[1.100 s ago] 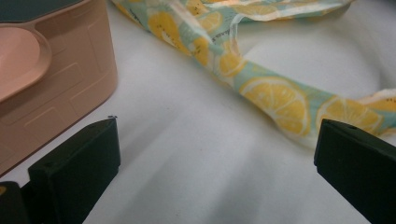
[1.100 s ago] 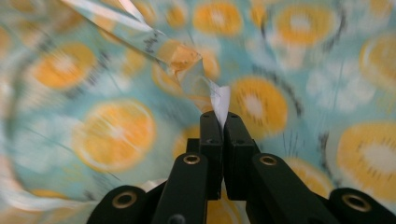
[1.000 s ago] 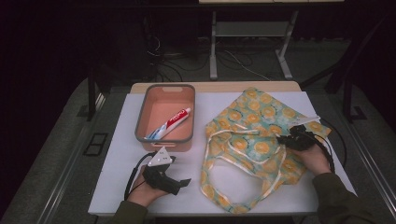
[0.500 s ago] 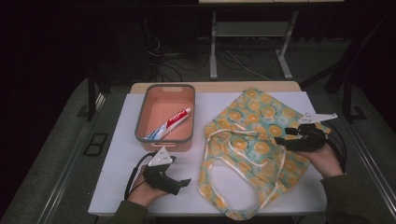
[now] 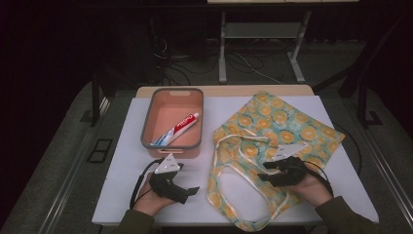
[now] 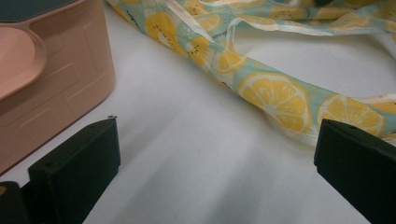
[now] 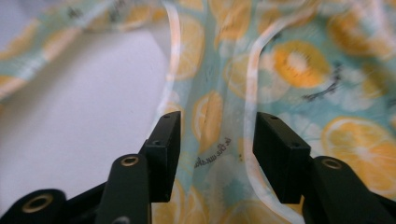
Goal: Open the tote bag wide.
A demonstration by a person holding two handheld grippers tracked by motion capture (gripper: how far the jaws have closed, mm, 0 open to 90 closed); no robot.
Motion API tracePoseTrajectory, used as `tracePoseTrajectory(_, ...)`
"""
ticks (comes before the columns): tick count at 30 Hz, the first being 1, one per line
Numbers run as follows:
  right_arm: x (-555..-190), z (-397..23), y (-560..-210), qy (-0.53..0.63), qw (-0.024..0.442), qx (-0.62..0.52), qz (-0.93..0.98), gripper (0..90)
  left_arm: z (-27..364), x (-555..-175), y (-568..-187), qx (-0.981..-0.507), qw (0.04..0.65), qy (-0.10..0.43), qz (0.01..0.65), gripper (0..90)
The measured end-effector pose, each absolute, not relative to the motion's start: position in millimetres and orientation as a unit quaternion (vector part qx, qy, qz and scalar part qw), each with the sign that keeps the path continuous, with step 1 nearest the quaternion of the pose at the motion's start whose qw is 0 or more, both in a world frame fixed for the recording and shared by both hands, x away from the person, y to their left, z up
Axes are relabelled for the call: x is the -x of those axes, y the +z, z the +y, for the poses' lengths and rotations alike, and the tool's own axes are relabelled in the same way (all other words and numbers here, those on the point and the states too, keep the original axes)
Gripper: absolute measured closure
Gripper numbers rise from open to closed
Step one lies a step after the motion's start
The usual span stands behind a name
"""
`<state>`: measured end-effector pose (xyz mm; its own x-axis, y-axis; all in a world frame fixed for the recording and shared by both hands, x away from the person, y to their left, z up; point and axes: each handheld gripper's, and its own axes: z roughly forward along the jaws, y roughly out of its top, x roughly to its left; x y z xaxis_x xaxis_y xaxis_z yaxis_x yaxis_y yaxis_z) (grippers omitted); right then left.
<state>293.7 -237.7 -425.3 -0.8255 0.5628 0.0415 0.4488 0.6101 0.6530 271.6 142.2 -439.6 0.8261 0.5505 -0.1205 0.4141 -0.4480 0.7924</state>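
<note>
A tote bag (image 5: 280, 124) printed with lemon slices lies flat on the right half of the white table, its pale handles looped toward the near edge. My right gripper (image 5: 263, 176) hovers over the bag's near middle and points left. Its jaws have just been closing. In the right gripper view they (image 7: 217, 128) stand apart over the bag cloth (image 7: 299, 65), and the pads press on nothing. My left gripper (image 5: 191, 192) rests at the near left, wide open (image 6: 217, 135) on bare table, short of the bag's edge (image 6: 271, 93).
A pink bin (image 5: 170, 150) stands at the back left with a toothpaste tube (image 5: 179, 127) lying in it; its wall (image 6: 56, 88) is close beside my left gripper. The white table top (image 5: 122, 190) ends just behind my hands. Dark floor and a metal frame lie beyond.
My right gripper has moved from the bag's right edge leftward and nearer, to its near middle, and its jaws went from shut to apart. The left gripper has stayed put.
</note>
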Motion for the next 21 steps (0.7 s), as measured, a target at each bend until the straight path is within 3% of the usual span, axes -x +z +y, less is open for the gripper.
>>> tracePoseTrajectory(3,-296.6,-232.3,-436.7,0.32,0.09,-0.277,0.902,44.1,142.0,-271.4,-439.6,-0.847,0.442,0.077,0.284,0.0)
tracePoseTrajectory(6,-297.3,-230.0,-441.7,0.309,0.093,-0.278,0.905,47.1,141.9,-271.6,-439.8,-0.848,0.441,0.076,0.284,0.0)
tracePoseTrajectory(9,-299.2,-232.4,-442.9,0.316,0.093,-0.283,0.901,57.0,141.6,-271.5,-439.9,-0.849,0.44,0.076,0.284,0.0)
tracePoseTrajectory(14,-303.9,-238.9,-442.7,0.321,0.095,-0.298,0.894,83.2,141.6,-271.3,-439.6,-0.849,0.44,0.076,0.283,0.0)
tracePoseTrajectory(21,-306.8,-253.6,-430.1,0.35,0.112,-0.311,0.876,87.0,142.1,-271.4,-439.3,-0.848,0.441,0.077,0.283,0.0)
